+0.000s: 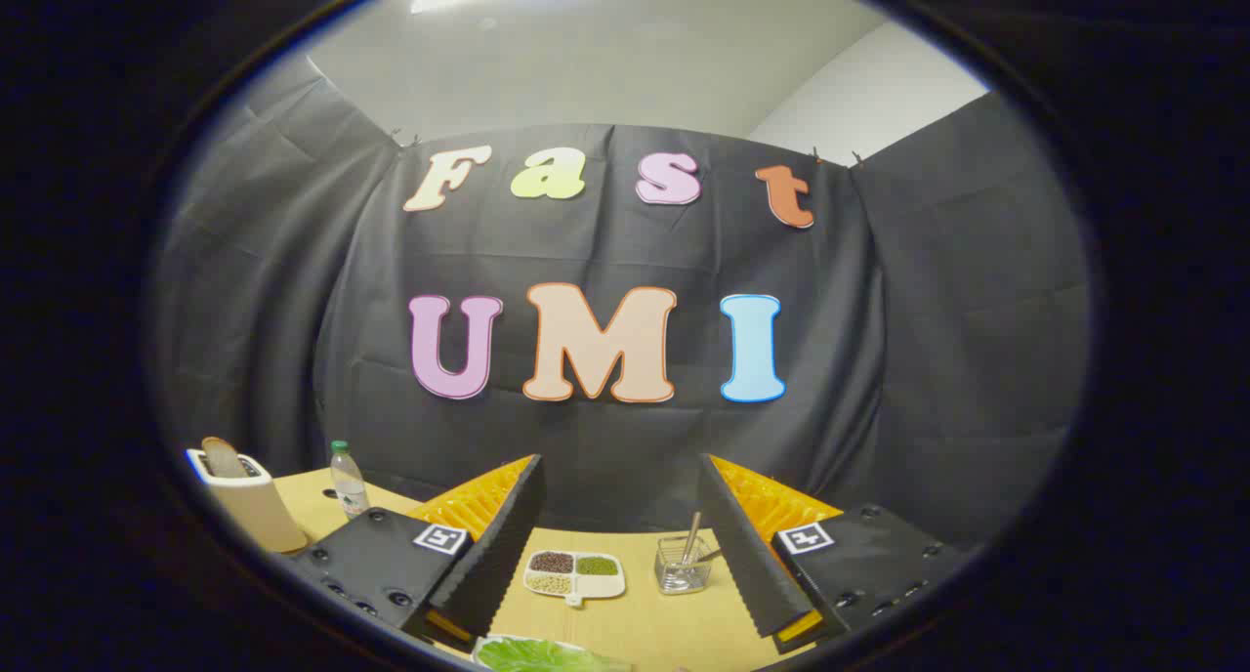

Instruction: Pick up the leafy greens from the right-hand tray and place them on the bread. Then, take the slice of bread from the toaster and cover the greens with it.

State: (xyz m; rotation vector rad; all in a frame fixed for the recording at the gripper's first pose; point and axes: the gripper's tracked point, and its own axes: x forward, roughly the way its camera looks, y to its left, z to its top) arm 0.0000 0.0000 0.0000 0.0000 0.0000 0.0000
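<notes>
No legible writing; square coded markers sit beside both spread fingers.

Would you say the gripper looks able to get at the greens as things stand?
Probably yes: the gripper has its fingers wide open, and the greens lie low between them with nothing on top; it would need to tip down.

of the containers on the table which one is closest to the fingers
The plate of leafy greens, low between the open gripper's fingers. The divided dish, glass jar, bottle and toaster sit farther back.
</notes>
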